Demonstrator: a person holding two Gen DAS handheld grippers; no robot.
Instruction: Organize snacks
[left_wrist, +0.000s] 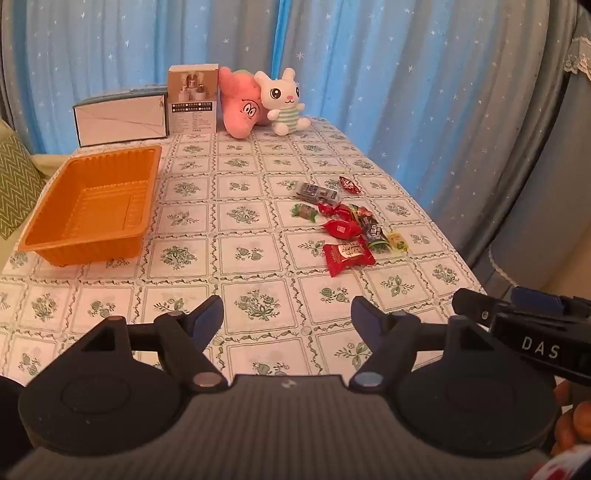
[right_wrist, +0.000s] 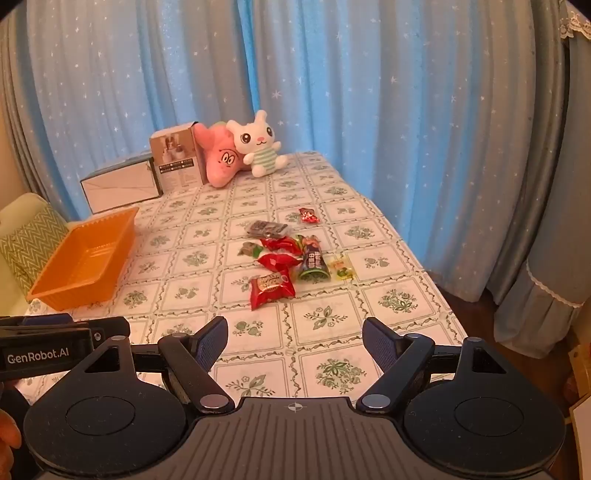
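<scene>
An empty orange tray stands on the left of the table. A cluster of several wrapped snacks lies on the right: a big red packet nearest me, red candies, a dark green bar, a grey packet and a small red candy farthest off. My left gripper hovers open over the near tablecloth, well short of the snacks. My right gripper is open too, nothing between its fingers.
At the back stand a white box, a taller carton, a pink plush and a white bunny plush. Blue star curtains hang behind. The table's right edge drops off beside the snacks. A patterned cushion sits left.
</scene>
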